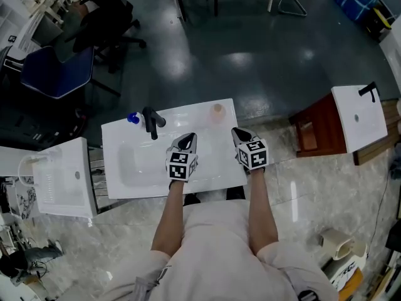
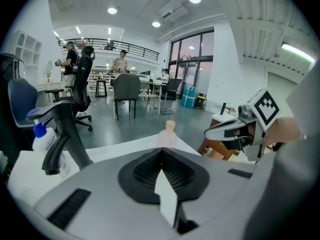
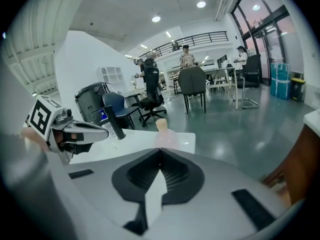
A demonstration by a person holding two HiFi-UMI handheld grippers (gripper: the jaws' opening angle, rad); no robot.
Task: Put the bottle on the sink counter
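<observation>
A clear pinkish bottle (image 1: 217,111) with a pale cap stands upright on the back right corner of the white sink counter (image 1: 213,174). Both gripper views show the bottle (image 2: 170,132) (image 3: 162,132) just beyond the jaws. My left gripper (image 1: 186,140) hovers over the basin's right side, shut and empty, its jaws meeting (image 2: 161,153). My right gripper (image 1: 238,132) hangs above the counter's right edge, near the bottle but apart from it, also shut with nothing held (image 3: 160,156).
A black faucet (image 1: 151,121) and a blue-capped bottle (image 1: 132,118) stand at the sink's back left. Another white basin (image 1: 62,180) sits to the left, and one on a brown cabinet (image 1: 360,115) to the right. Office chairs (image 1: 56,71) stand behind.
</observation>
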